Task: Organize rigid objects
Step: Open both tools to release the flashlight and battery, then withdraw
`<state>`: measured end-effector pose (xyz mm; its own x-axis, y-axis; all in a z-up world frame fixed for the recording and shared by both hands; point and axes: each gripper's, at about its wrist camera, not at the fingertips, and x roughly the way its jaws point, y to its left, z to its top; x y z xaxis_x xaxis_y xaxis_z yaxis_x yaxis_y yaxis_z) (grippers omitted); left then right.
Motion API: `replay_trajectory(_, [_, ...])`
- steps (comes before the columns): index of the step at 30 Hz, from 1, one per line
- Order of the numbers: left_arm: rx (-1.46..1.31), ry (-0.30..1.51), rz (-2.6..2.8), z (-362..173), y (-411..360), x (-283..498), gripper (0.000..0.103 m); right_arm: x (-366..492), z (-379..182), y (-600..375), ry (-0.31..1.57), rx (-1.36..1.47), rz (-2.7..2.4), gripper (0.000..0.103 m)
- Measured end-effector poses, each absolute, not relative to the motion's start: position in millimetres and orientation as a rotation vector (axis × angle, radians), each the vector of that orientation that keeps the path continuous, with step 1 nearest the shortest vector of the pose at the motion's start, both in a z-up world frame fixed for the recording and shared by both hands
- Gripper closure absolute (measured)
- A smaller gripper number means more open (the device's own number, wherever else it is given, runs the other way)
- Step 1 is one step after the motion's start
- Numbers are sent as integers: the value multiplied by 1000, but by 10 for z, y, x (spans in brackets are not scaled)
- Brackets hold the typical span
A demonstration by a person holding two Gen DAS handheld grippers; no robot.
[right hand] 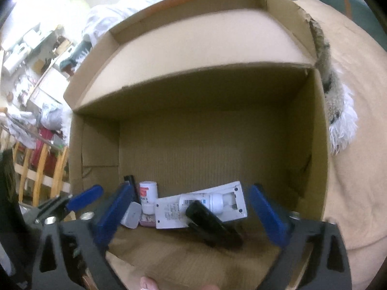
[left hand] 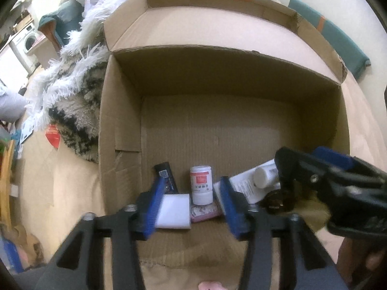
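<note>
- Blue-padded black left gripper (left hand: 191, 205) fills the bottom of the left wrist view; its jaws stand apart, with a white flat rectangular block (left hand: 173, 213) between them but not pressed.
- Blue-padded black right gripper (right hand: 191, 213) in the right wrist view has its jaws spread wide over a glossy black oblong object (right hand: 212, 224). It lies free below them, so I judge it was just let go.
- Both grippers point down into the large open brown cardboard box (left hand: 241, 77), whose floor is bare in the middle and upper part of the frame.
- Along the near wall stand and lie the packed things: a white upright bottle with a red label (left hand: 200, 184), a slim black stick-shaped device (left hand: 167, 176) leaning at its left, a white flat remote-like case (right hand: 205, 205), and a small white tube with a barcode (right hand: 203, 201) on top of it.
- The black oblong object has its long axis diagonal, one end toward frame centre, the other toward lower right.
- The step in hand looks like placing; next, both grippers must lift clear without knocking the bottle.
</note>
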<state>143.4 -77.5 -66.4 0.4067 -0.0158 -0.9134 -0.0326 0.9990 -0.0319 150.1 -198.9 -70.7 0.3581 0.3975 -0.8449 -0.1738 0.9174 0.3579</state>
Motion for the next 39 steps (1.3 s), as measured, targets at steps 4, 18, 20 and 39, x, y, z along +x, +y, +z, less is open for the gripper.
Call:
replay_trajectory(4, [-45,1126,7,-579,-794,1376,38,1516,-698,-2051,1147,246,370,0])
replay_trajectory(18, [-63,1142,22,-591,-736,1405,38,1511,-676,-2004,1139,227,369,0])
replay_trajectory(20, [-63,1140,24,-589,-724,1404,38,1514,-673,-1995,1139,225,368,0])
replay_trajectory(39, [-79,1132,54,-217,-550,1036,38,1144,-250,-2175,1037,268,377,0])
